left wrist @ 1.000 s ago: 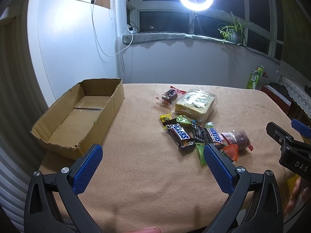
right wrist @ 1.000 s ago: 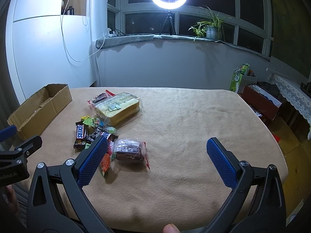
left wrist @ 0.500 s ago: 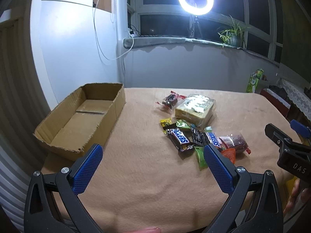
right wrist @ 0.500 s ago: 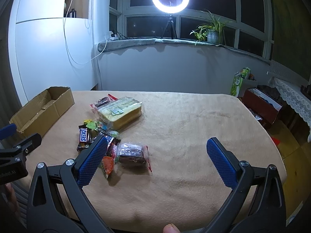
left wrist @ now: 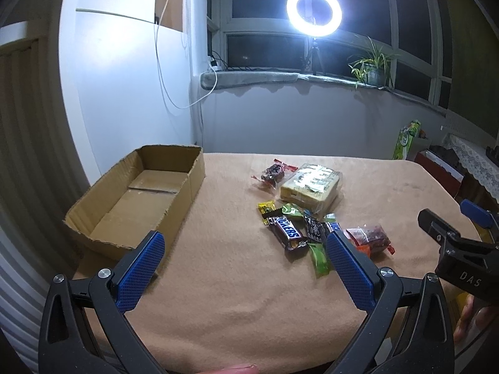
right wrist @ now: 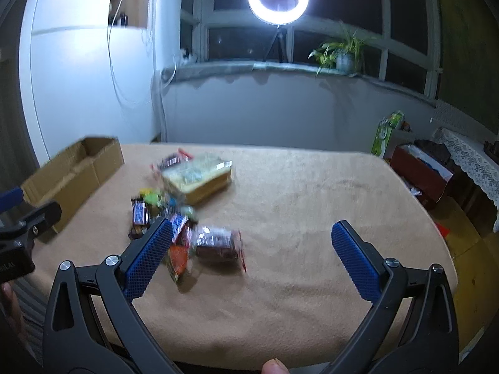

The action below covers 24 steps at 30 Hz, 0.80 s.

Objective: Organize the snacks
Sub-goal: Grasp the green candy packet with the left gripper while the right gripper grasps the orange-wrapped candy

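Observation:
An open, empty cardboard box (left wrist: 140,199) sits at the table's left; it also shows in the right wrist view (right wrist: 75,171). A pile of snacks lies mid-table: a large yellow wrapped pack (left wrist: 310,185), a Snickers bar (left wrist: 287,232), a dark red clear-wrapped cake (left wrist: 371,237) and several small candies. The right wrist view shows the pack (right wrist: 199,177) and the cake (right wrist: 218,243), blurred. My left gripper (left wrist: 244,268) is open and empty near the front edge. My right gripper (right wrist: 255,255) is open and empty, right of the cake.
The table (left wrist: 237,305) has a tan cloth cover. A ring light (left wrist: 313,11) and a potted plant (left wrist: 372,68) stand at the window sill behind. A red box (right wrist: 421,177) and a green carton (right wrist: 386,134) sit off the right edge.
Both grippers have tilted up and drawn back a little; the snacks and box sit lower and farther in view. The right wrist view is now motion-blurred. Both stay open.

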{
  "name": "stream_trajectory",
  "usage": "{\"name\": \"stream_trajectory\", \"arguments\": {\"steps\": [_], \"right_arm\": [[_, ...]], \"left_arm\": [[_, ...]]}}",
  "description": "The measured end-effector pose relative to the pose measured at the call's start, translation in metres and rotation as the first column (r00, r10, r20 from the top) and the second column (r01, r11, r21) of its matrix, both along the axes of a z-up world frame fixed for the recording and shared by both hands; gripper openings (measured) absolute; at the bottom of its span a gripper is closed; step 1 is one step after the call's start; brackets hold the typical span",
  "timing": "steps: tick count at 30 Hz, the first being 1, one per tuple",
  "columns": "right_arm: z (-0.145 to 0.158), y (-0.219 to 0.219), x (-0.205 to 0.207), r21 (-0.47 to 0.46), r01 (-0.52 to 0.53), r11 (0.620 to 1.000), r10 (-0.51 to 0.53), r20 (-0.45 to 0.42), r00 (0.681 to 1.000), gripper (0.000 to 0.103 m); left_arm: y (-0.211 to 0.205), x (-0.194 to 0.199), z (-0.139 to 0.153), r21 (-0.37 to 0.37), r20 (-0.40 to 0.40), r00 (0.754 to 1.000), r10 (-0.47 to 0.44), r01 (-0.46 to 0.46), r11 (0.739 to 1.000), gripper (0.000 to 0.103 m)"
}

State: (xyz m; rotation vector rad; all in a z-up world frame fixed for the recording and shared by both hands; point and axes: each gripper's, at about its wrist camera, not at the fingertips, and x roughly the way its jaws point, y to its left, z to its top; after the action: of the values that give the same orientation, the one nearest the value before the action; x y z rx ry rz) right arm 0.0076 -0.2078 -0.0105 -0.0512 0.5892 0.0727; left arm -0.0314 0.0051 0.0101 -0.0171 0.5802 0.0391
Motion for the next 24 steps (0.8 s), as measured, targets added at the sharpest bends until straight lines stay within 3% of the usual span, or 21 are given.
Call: {"name": "stream_trajectory", "arguments": {"steps": [5,12,17,20,24], "right_arm": [[-0.038,-0.002,0.008,-0.024,-0.023,0.999,0.020,-0.110,0.994,0.103],[-0.092,-0.013,0.011,-0.014,-0.051,0.999,0.047,-0.226,0.973,0.103],[-0.098,-0.020,0.011,0.014,-0.084,0.996,0.086,-0.180,0.980,0.103],[-0.103,-0.021,0.011,0.001,-0.125,0.992,0.125,-0.120,0.985,0.103],[-0.099,-0.021,0.014,0.034,-0.132,0.991,0.135,-0.124,0.983,0.103]], "left_arm": [[-0.007,0.019,-0.034,0.012,-0.096,0.995,-0.023,0.024,1.000,0.103],[-0.022,0.040,-0.098,0.042,-0.252,0.966,-0.062,0.075,0.996,0.103],[-0.015,0.042,-0.106,-0.021,-0.232,0.967,-0.104,0.102,0.995,0.103],[-0.009,0.036,-0.111,-0.049,-0.161,0.977,-0.142,0.136,0.990,0.103],[-0.007,0.030,-0.113,-0.048,-0.094,0.981,-0.170,0.166,0.985,0.103]]}}
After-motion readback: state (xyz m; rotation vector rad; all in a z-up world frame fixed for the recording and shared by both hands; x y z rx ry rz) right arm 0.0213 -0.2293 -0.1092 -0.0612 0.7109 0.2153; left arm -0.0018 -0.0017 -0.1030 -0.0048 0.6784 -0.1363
